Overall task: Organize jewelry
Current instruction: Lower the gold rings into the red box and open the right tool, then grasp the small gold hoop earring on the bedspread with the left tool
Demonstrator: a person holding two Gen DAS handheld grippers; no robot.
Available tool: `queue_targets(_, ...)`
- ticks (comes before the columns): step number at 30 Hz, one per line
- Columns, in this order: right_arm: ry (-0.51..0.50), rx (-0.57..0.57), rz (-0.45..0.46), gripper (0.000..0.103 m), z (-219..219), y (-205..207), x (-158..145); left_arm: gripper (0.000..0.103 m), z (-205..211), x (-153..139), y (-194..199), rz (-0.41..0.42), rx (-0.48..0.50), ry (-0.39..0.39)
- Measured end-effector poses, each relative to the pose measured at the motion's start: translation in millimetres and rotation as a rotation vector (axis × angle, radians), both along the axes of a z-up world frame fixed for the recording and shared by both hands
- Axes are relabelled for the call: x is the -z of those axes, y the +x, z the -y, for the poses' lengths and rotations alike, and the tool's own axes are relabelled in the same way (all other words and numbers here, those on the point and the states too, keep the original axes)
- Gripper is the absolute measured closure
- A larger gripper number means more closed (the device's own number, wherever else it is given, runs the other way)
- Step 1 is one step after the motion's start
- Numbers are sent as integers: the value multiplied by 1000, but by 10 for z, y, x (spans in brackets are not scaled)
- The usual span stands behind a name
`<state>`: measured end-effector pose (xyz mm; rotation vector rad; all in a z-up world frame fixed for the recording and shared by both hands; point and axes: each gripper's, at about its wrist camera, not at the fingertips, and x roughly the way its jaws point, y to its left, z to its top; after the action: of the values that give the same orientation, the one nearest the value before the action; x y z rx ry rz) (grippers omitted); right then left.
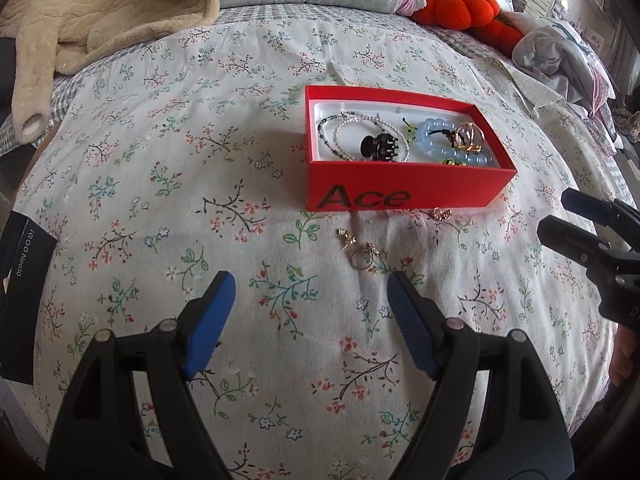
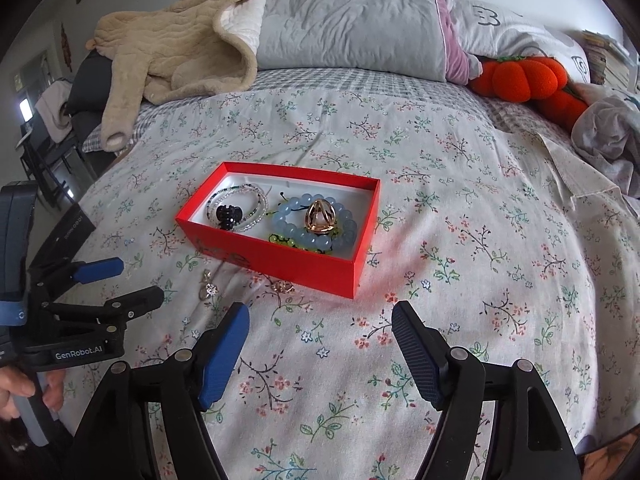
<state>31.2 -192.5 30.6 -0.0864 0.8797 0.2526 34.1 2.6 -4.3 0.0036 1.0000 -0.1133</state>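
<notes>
A: What have you got on the bed?

B: I see the red box (image 1: 404, 188) sitting on the floral sheet (image 1: 200, 160), open on top. Inside it lie the beaded bracelets (image 1: 344, 136), a black hair claw (image 1: 378, 147), a blue bead bracelet (image 1: 440, 140) and a gold piece (image 1: 469, 136) resting on those beads

A: Anything outside the box?

B: Yes, a gold ring (image 1: 360, 258) and two small gold pieces (image 1: 346, 237) (image 1: 442, 213) lie loose on the sheet just in front of it

A: And your claws?

B: My left gripper (image 1: 310, 300) stands wide apart with nothing between its blue pads (image 1: 212, 320). My right gripper (image 2: 320, 332) is spread just the same and holds nothing; both hover above the sheet, near the loose pieces
</notes>
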Motion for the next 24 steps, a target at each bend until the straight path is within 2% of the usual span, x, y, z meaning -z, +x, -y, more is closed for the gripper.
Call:
queue_targets(9, -64, 20, -69, 27, 25, -16, 309, 24, 46, 249, -50, -37, 38, 24)
queue_targets(17, -84, 5, -87, 27, 13, -7, 427, 24, 115, 346, -6, -40, 104, -30)
queue_targets(19, -81, 5, -90, 27, 26, 12, 442, 32, 137, 335, 10, -32, 130, -63)
queue_targets(21, -81, 5, -94, 27, 30, 42, 460, 49, 172, 336, 39, -35, 155, -86)
queue_targets(24, -77, 1, -103, 27, 35, 84, 491, 57, 236, 367, 90, -41, 188, -99)
